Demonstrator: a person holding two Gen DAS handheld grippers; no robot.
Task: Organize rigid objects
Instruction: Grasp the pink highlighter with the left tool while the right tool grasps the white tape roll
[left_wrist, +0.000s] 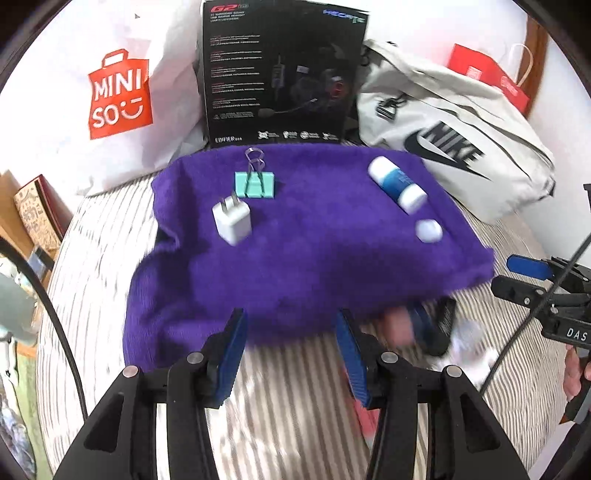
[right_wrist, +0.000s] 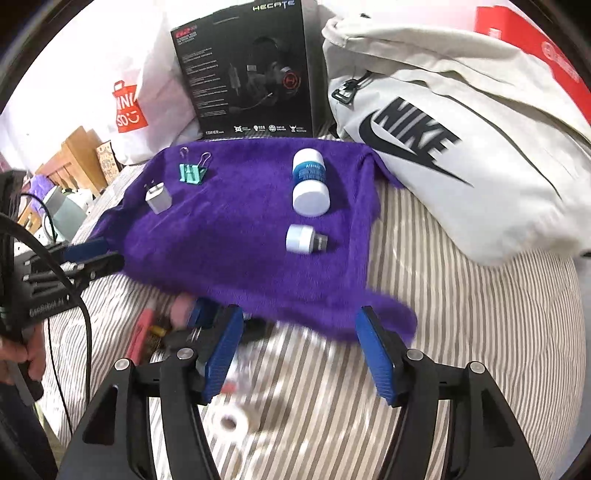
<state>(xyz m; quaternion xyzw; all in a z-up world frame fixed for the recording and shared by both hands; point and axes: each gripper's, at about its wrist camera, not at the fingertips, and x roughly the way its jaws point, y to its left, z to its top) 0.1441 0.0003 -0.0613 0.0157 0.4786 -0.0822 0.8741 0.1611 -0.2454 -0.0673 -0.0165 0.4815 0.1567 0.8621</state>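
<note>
On the purple towel (right_wrist: 236, 236) lay four things: one charger (right_wrist: 159, 199), one binder clip (right_wrist: 192, 173), one bottle (right_wrist: 310, 184), one small plug (right_wrist: 304, 239); both the left gripper (left_wrist: 290, 354) and the right gripper (right_wrist: 299, 350) gaped wide, empty.

Headset box (left_wrist: 280, 70), Nike bag (left_wrist: 454, 147), Miniso bag (left_wrist: 118, 96)

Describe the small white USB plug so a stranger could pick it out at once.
Find the purple towel spread on the striped bedding. Near its right edge, just in front of the white and blue bottle, lies the USB plug: a stubby white cylinder with a metal connector.
</note>
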